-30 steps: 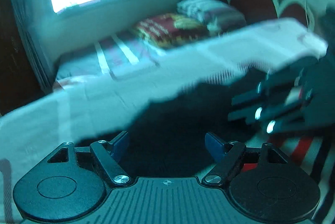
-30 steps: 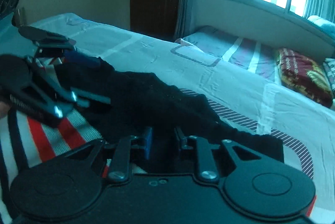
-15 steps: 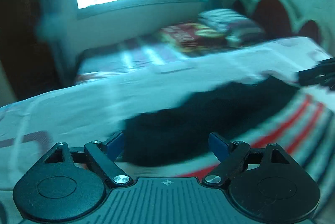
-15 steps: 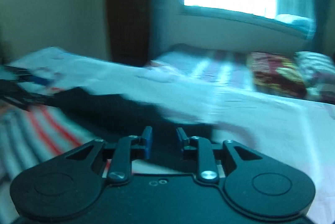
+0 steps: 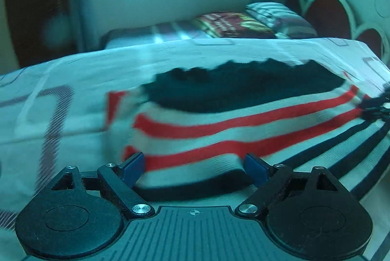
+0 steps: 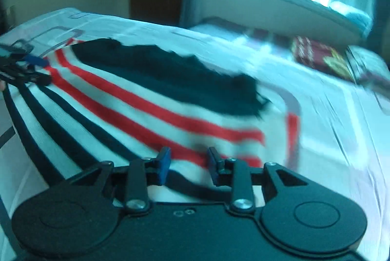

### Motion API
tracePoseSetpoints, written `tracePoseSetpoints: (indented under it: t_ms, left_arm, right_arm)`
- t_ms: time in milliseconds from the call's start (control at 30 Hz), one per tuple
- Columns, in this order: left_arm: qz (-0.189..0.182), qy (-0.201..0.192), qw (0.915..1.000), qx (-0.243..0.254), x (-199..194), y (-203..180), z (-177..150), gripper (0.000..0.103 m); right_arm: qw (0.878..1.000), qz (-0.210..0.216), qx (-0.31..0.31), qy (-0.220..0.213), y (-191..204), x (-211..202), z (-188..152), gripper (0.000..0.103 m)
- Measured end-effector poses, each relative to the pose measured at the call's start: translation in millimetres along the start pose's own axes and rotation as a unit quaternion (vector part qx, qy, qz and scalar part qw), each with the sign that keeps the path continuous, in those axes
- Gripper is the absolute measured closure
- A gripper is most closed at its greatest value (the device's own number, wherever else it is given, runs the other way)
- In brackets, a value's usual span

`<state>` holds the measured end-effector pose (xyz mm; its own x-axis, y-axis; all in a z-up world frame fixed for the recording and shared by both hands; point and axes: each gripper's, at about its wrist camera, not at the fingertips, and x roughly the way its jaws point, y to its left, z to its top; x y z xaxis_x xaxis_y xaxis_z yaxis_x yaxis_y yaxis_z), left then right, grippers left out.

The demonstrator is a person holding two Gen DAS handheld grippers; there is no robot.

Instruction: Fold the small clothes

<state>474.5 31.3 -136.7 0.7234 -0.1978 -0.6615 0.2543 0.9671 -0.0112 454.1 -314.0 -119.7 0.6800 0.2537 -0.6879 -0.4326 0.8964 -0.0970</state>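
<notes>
Striped red, white and black garment [image 5: 243, 129] flat on bed [image 5: 73, 70], black cloth [image 5: 243, 87] at 12 o'clock, left gripper [image 5: 192, 167] jaws wide, right gripper [image 6: 187, 164] jaws narrower, both empty

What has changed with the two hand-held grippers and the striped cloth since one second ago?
The striped garment, earlier half hidden under its raised black part, now lies spread flat on the bed sheet. The left hand-held gripper and right hand-held gripper have drawn back to its near edge. The right one's jaws, earlier nearly closed, have opened; the left one's stayed wide. The pillows are unchanged.
</notes>
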Motion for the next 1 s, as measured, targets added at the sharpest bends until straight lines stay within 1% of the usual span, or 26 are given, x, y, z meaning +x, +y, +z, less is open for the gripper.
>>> tracePoseSetpoints:
  t_ms: [67, 100, 133, 200, 267, 333, 400, 433, 467, 500, 567, 667, 700, 733, 767, 833, 867, 900, 933, 967, 1000]
  left_arm:
    - [0.017, -0.009, 0.9998, 0.003, -12, -8, 3, 0.015]
    - [0.012, -0.020, 0.9997, 0.011, -19, -18, 4, 0.015]
    - [0.000, -0.029, 0.9994, 0.017, -24, -29, 6, 0.015]
    - [-0.014, -0.040, 0.9985, 0.036, -31, -57, 7, 0.015]
    - [-0.030, -0.037, 0.9978, 0.046, -30, -80, 7, 0.015]
    - [-0.028, -0.039, 0.9974, 0.054, -24, -97, 5, 0.015]
    - [-0.025, -0.030, 0.9980, 0.050, -19, -106, -1, 0.015]
    - [-0.018, -0.023, 0.9982, 0.051, -16, -108, -5, 0.015]
    - [-0.011, -0.019, 0.9983, 0.055, -14, -108, -11, 0.015]
    - [-0.009, -0.019, 0.9981, 0.058, -15, -106, -16, 0.015]
    - [0.003, -0.020, 0.9980, 0.060, -22, -95, -25, 0.015]
    - [0.036, -0.021, 0.9984, 0.040, -38, -62, -37, 0.015]
    - [0.039, -0.019, 0.9987, 0.029, -42, -49, -41, 0.015]
    - [0.035, -0.015, 0.9990, 0.021, -44, -38, -45, 0.015]
    - [0.032, -0.015, 0.9992, 0.021, -45, -32, -48, 0.015]
    - [0.037, -0.012, 0.9986, 0.035, -42, -35, -47, 0.015]
    - [0.044, -0.009, 0.9983, 0.036, -42, -38, -43, 0.015]
    - [0.045, -0.014, 0.9984, 0.029, -46, -40, -40, 0.015]
    - [0.045, -0.026, 0.9984, 0.023, -51, -41, -37, 0.015]
    - [0.049, -0.034, 0.9980, 0.018, -55, -41, -36, 0.015]
    - [0.054, -0.034, 0.9979, 0.013, -57, -39, -37, 0.015]
  right_arm:
    - [1.000, -0.006, 0.012, -0.015, 7, -13, 3, 0.071]
    - [0.999, 0.006, 0.016, -0.035, 14, -22, 6, 0.071]
    - [0.998, 0.019, 0.019, -0.052, 25, -28, 7, 0.071]
    - [0.997, 0.038, 0.010, -0.064, 51, -33, 8, 0.071]
    - [0.996, 0.057, -0.001, -0.062, 78, -27, 8, 0.071]
    - [0.997, 0.059, -0.009, -0.054, 97, -18, 6, 0.071]
    - [0.997, 0.063, -0.012, -0.045, 113, -7, 5, 0.071]
    - [0.998, 0.055, -0.017, -0.039, 119, -4, 1, 0.070]
    - [0.998, 0.048, -0.023, -0.038, 121, -2, -2, 0.071]
    - [0.998, 0.044, -0.028, -0.041, 119, -9, -11, 0.071]
    - [0.998, 0.027, -0.038, -0.038, 119, -16, -17, 0.073]
    - [0.999, -0.003, -0.021, -0.031, 91, -29, -29, 0.073]
    - [0.999, -0.019, -0.016, -0.023, 81, -37, -37, 0.074]
    - [1.000, -0.027, -0.008, -0.014, 70, -41, -46, 0.076]
    - [1.000, -0.025, 0.005, -0.009, 59, -44, -53, 0.079]
    - [0.999, -0.016, 0.029, -0.010, 51, -47, -58, 0.080]
    - [0.999, -0.023, 0.024, -0.008, 55, -46, -56, 0.080]
    - [0.999, -0.030, 0.019, -0.008, 60, -47, -52, 0.080]
    - [0.999, -0.032, 0.024, -0.017, 62, -52, -50, 0.077]
    - [0.999, -0.032, 0.032, -0.027, 62, -57, -49, 0.076]
    - [0.998, -0.035, 0.039, -0.033, 61, -61, -48, 0.076]
